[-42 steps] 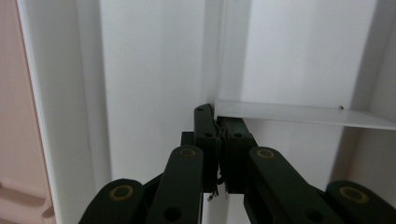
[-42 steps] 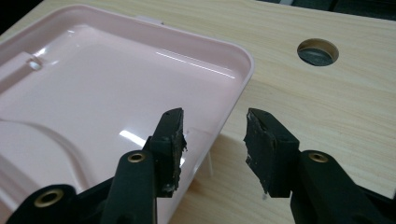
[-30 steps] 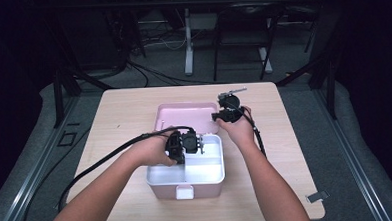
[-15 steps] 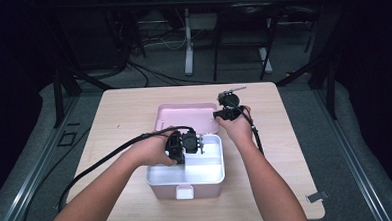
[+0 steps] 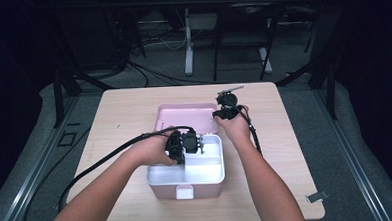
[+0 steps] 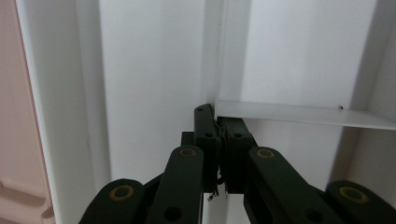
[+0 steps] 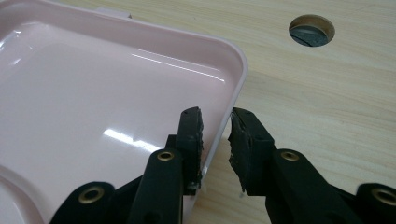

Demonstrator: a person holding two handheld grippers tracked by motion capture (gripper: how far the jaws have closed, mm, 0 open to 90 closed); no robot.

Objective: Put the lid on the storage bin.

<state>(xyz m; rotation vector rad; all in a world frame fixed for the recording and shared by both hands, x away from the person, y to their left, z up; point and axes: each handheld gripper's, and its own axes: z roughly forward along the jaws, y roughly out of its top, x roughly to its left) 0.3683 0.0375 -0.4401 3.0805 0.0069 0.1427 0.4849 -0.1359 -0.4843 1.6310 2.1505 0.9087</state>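
Note:
A pink box with a white inner tray [image 5: 212,179] stands at the table's front middle. Its pink lid [image 5: 184,113] lies open and flat behind it. My left gripper [image 5: 200,143] reaches down into the tray. In the left gripper view, the left gripper [image 6: 217,114] is shut on the tray's thin white divider [image 6: 299,114]. My right gripper [image 5: 218,117] sits at the lid's right edge. There the right gripper [image 7: 215,116] has just been closing and straddles the lid's rim [image 7: 236,79]. One pad lies against the inner side, and a slim gap shows at the other pad.
The wooden table [image 5: 124,108] has bare room to the left and right of the box. A round cable hole [image 7: 311,30] lies beyond the lid. A small metal piece [image 5: 316,196] rests near the front right corner. The left gripper's black cable [image 5: 111,154] trails off the front left.

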